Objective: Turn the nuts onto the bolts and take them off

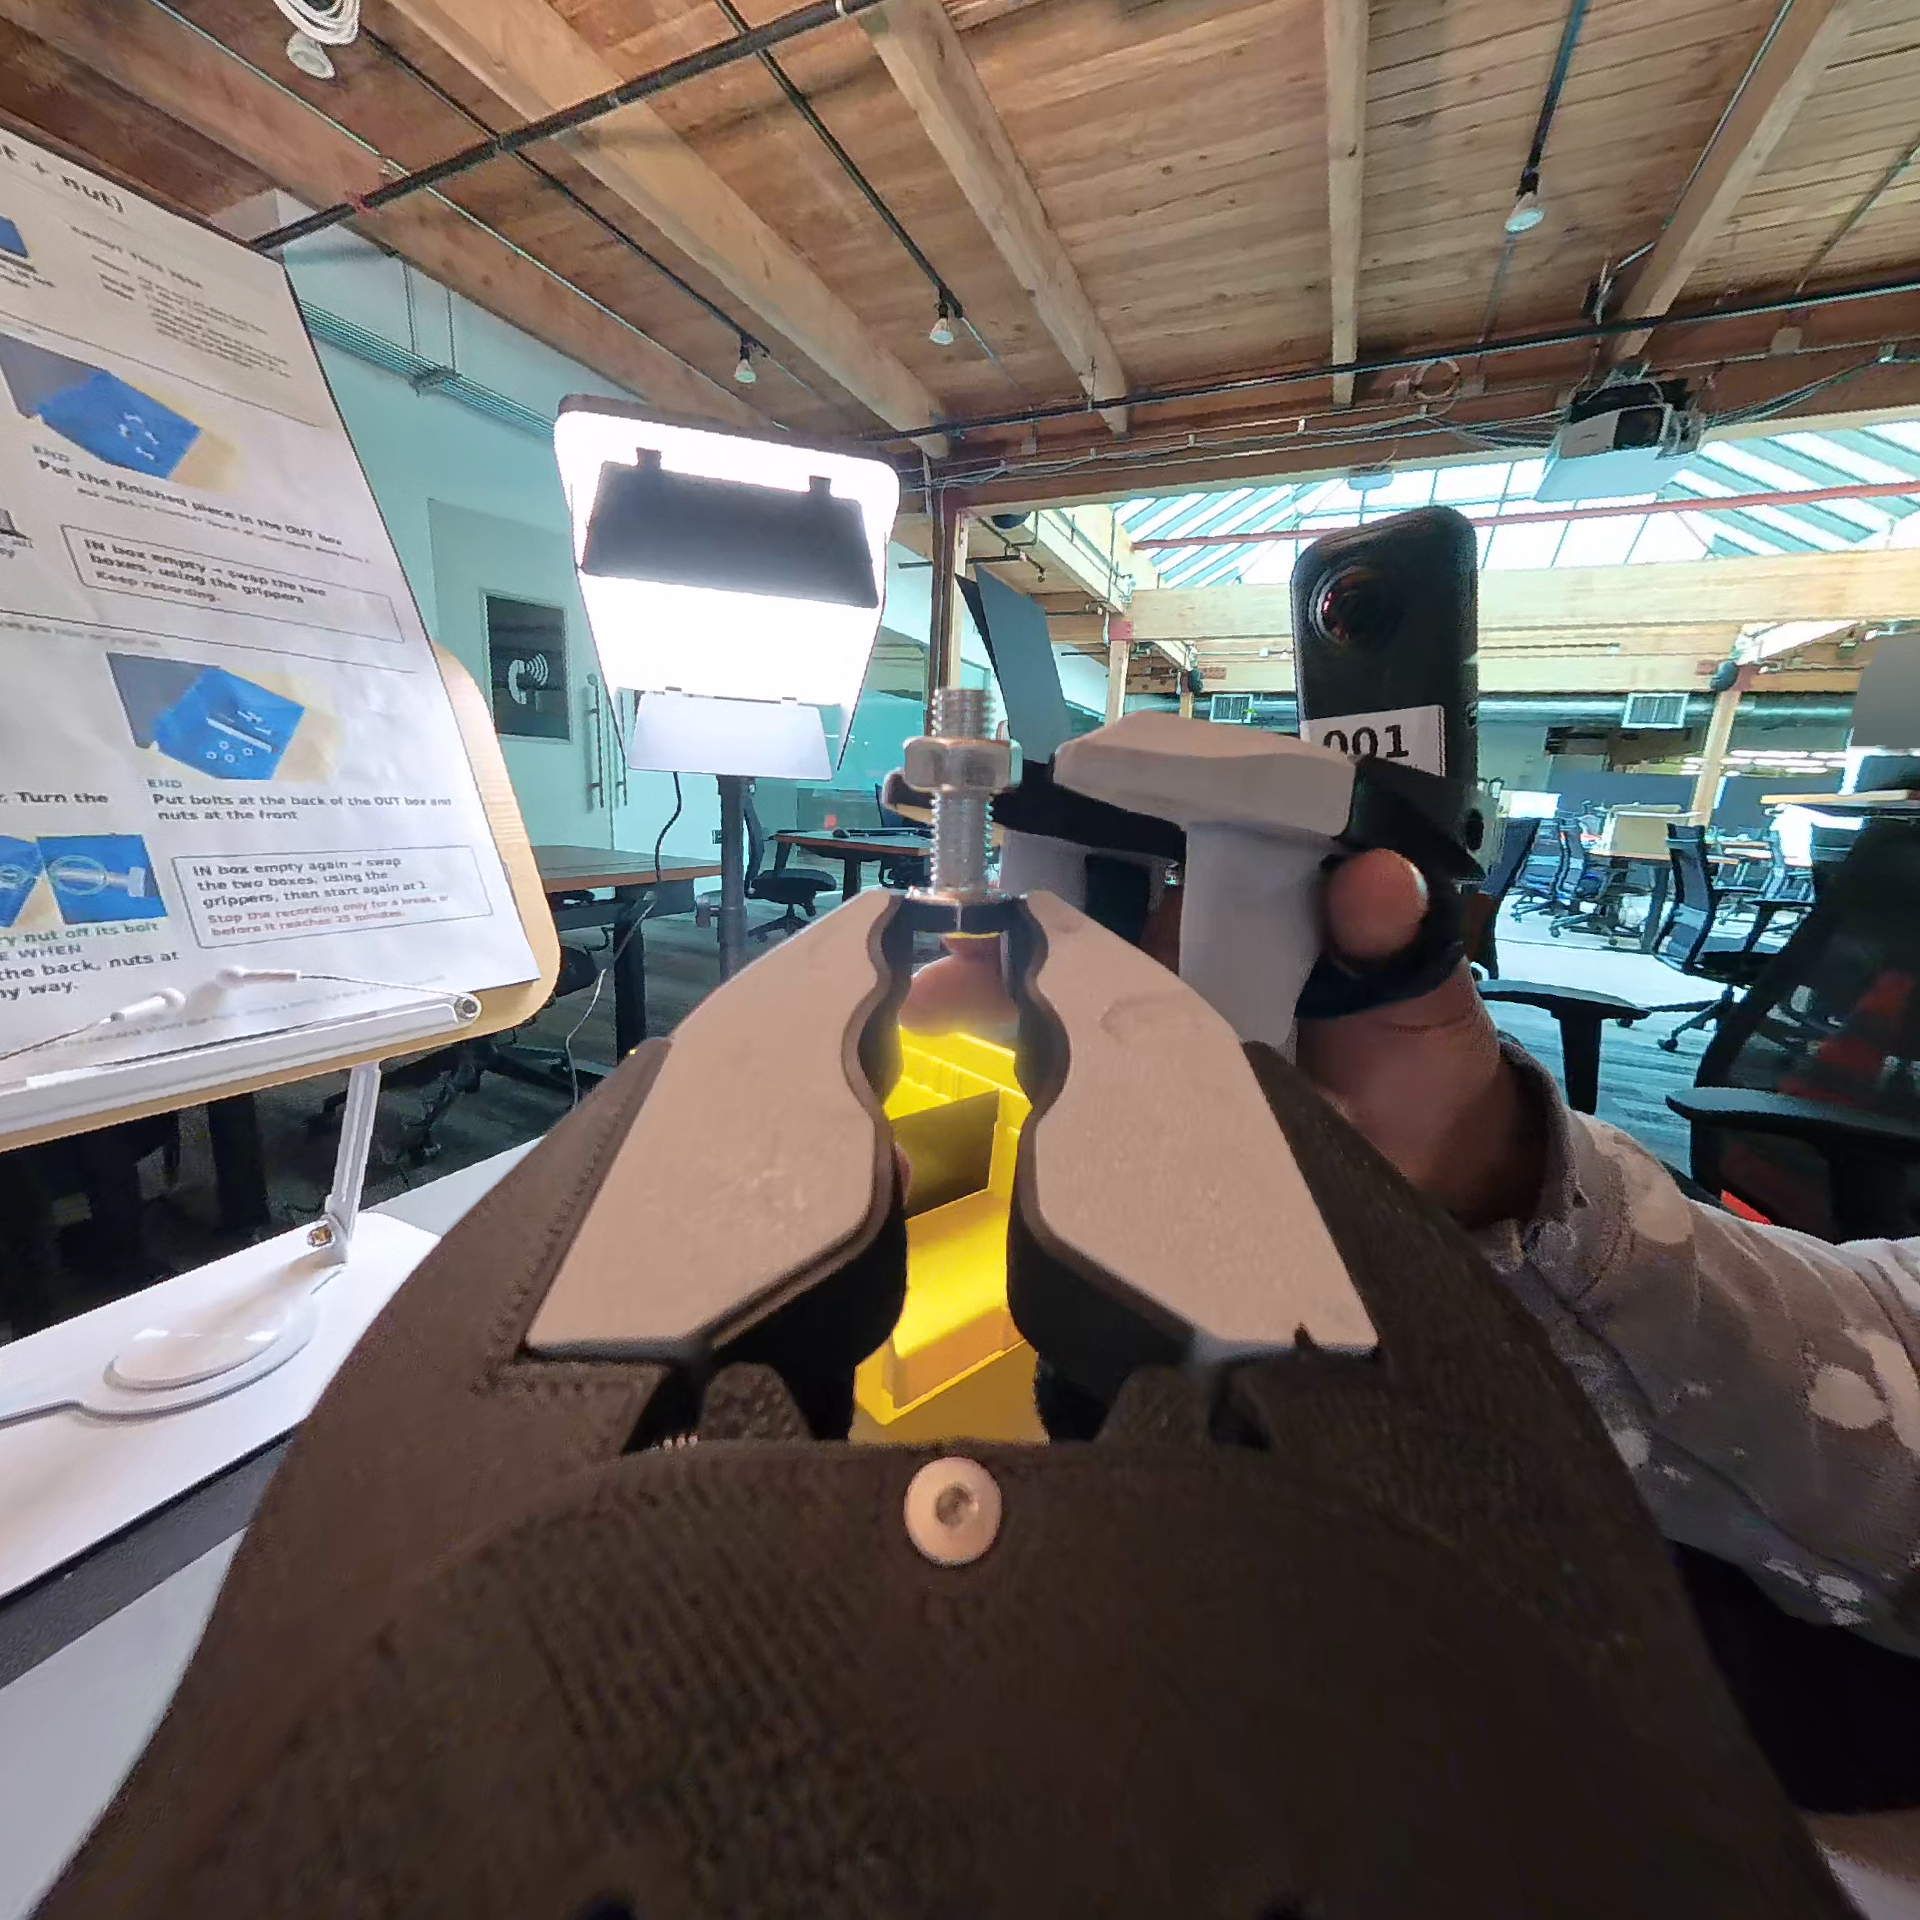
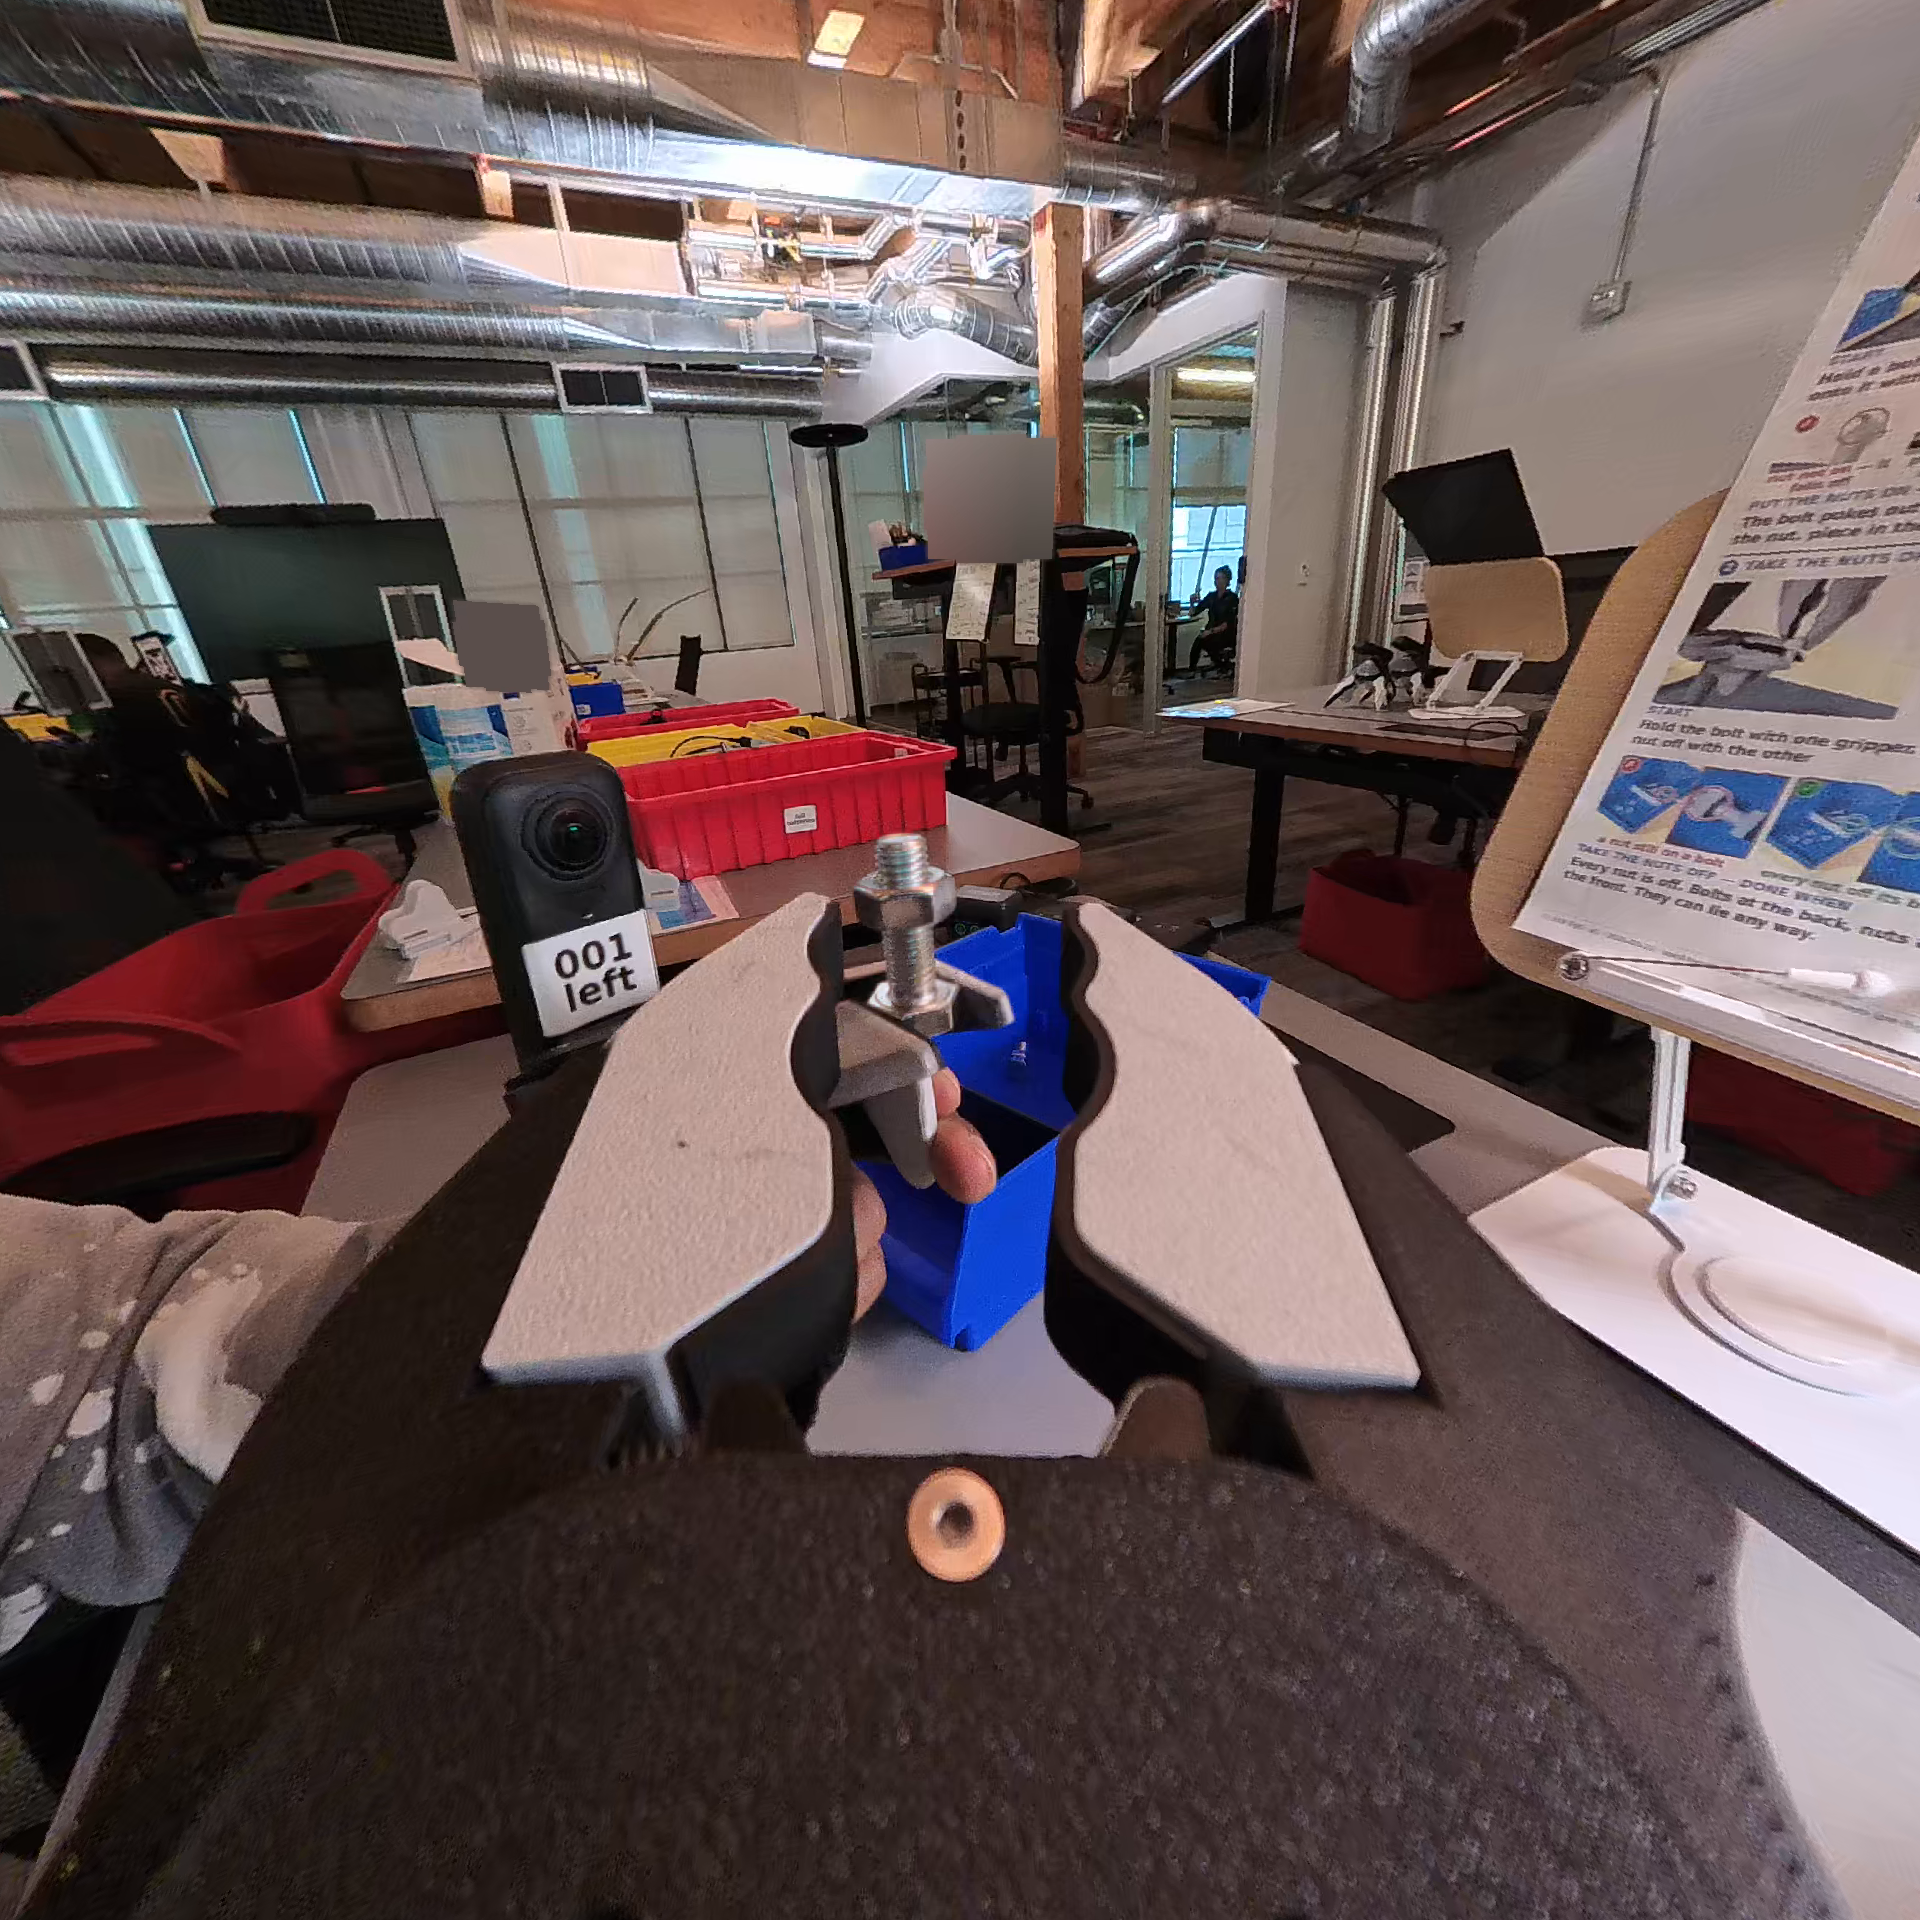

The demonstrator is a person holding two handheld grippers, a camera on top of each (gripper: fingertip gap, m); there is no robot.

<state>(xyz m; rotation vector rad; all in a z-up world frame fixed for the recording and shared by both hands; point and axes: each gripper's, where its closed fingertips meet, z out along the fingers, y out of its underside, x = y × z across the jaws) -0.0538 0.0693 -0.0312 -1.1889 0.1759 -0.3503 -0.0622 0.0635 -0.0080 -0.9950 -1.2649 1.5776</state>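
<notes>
Left tool (image 1: 954, 920) pinches the bolt (image 1: 961, 831) by its head, shank standing upright above the tips. The nut (image 1: 956, 767) sits partway down the thread, near the top. Right tool (image 2: 940, 935) spreads wide, a finger on either side of the nut (image 2: 902, 900), not closed on it; from the left view its dark fingertips (image 1: 1023, 805) come in just beside the nut. Below, a blue bin (image 2: 971, 1247) sits on the counter (image 2: 935, 1392), a yellow bin (image 1: 951, 1226) under the left tool. Farther right, an instruction sheet (image 2: 1787, 707) on its stand.
</notes>
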